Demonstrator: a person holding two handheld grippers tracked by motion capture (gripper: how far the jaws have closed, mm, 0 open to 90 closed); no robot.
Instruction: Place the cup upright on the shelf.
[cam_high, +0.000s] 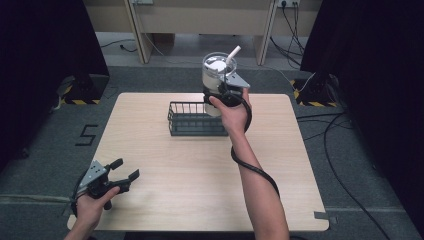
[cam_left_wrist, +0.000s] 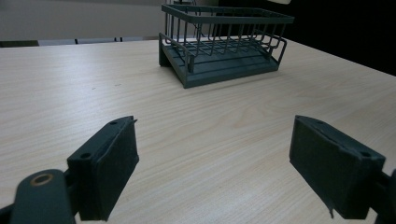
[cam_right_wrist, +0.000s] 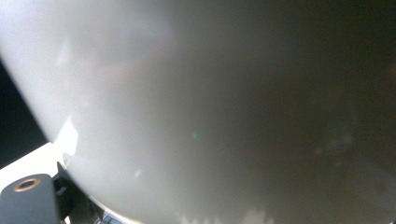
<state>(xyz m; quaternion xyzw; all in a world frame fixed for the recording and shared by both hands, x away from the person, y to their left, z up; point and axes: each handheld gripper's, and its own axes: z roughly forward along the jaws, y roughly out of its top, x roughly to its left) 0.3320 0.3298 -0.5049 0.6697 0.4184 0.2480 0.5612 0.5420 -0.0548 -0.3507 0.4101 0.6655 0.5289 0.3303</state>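
A pale, translucent cup (cam_high: 216, 72) with a white straw (cam_high: 233, 54) hangs in the air over the far right end of a dark wire basket (cam_high: 192, 120). My right gripper (cam_high: 220, 95) is shut on the cup's lower side. In the right gripper view the cup's wall (cam_right_wrist: 210, 102) sits pressed right up against the camera. My left gripper (cam_high: 125, 170) rests low over the table's near left corner, open and holding nothing. Its view shows both pads spread wide (cam_left_wrist: 215, 168), with the basket (cam_left_wrist: 224, 42) farther ahead.
The light wooden table (cam_high: 200, 190) stands on grey carpet. Black cables (cam_high: 345, 150) run across the floor to the right. Dark curtains hang on both sides, and wooden furniture legs (cam_high: 135, 30) stand behind the table.
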